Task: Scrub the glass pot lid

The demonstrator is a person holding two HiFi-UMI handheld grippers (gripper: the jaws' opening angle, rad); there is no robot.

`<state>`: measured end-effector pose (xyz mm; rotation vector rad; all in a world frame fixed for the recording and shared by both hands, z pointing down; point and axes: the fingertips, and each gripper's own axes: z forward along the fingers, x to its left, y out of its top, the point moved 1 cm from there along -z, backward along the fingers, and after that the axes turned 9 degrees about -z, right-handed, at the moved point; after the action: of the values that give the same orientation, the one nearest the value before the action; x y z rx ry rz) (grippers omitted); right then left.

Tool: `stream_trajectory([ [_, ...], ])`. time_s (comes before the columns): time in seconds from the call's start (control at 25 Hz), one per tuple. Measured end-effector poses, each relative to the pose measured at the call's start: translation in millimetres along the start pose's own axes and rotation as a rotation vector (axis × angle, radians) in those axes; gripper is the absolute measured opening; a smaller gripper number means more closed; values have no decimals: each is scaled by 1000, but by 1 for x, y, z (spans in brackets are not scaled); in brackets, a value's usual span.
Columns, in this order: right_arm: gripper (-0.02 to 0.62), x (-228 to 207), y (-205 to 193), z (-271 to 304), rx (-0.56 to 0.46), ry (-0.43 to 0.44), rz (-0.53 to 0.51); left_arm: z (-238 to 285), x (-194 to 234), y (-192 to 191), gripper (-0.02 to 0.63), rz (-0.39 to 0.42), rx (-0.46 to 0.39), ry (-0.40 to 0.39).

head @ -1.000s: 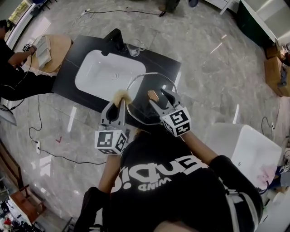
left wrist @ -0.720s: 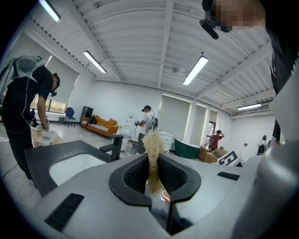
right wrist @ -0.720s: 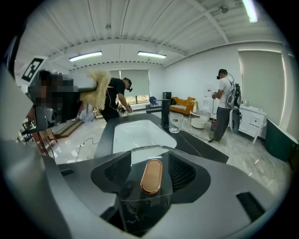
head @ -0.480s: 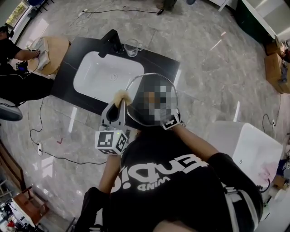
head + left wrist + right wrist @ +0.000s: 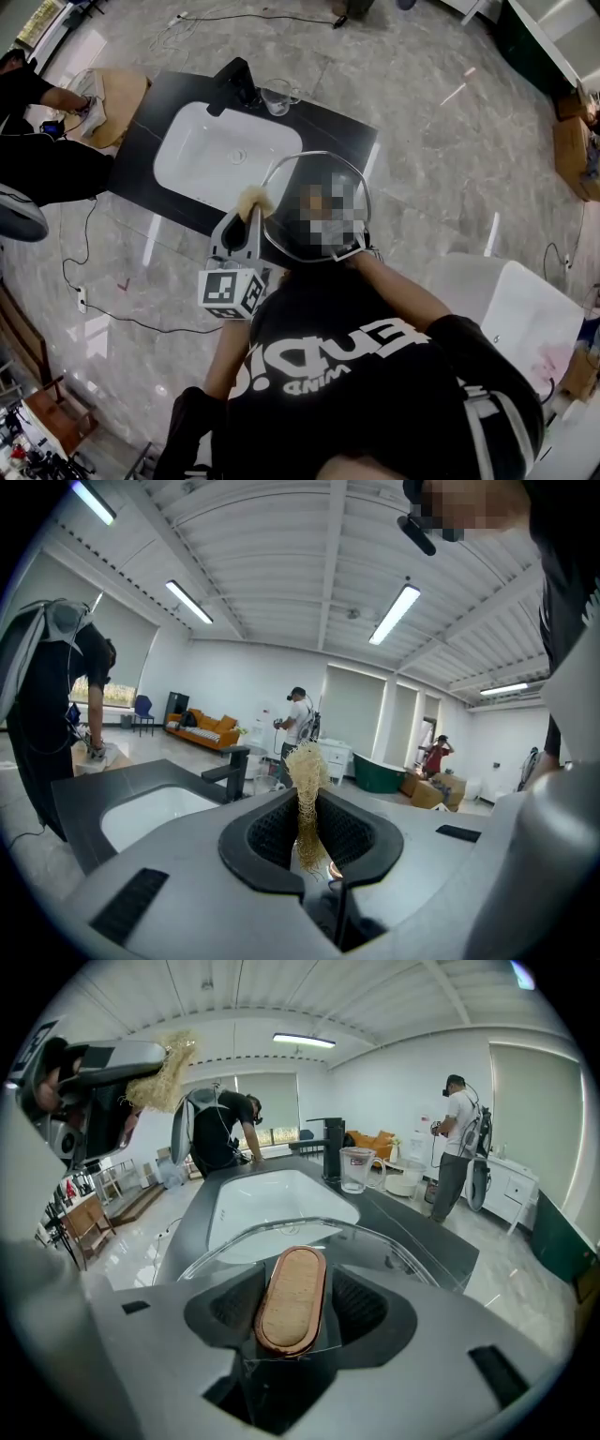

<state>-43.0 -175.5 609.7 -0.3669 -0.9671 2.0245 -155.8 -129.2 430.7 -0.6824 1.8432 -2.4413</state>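
The left gripper (image 5: 249,223), forearm raised before the chest, clamps a straw-coloured scrubber (image 5: 251,198) just left of the glass pot lid (image 5: 287,174). The right gripper (image 5: 295,1283) (barely seen from the head view) pinches the lid's wooden handle (image 5: 292,1312).

Head view looks steeply down; gripper views face outward (low, close), all sharing the sink (image 5: 202,161).

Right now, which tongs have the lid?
The right tongs, shut on the wooden handle of the glass lid. The left tongs grip the straw-coloured scrubber instead.
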Motion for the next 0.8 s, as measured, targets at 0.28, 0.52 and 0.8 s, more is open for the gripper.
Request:
stream_trajectory([
  [0.28, 205, 3, -8, 7, 29, 16, -32, -1, 3, -1, 49, 4, 3, 27],
  [0.52, 173, 3, -6, 9, 43, 35, -49, 1, 5, -1, 49, 2, -2, 40],
  [0.8, 170, 4, -6, 11, 67, 73, -74, 3, 6, 3, 49, 4, -19, 43],
])
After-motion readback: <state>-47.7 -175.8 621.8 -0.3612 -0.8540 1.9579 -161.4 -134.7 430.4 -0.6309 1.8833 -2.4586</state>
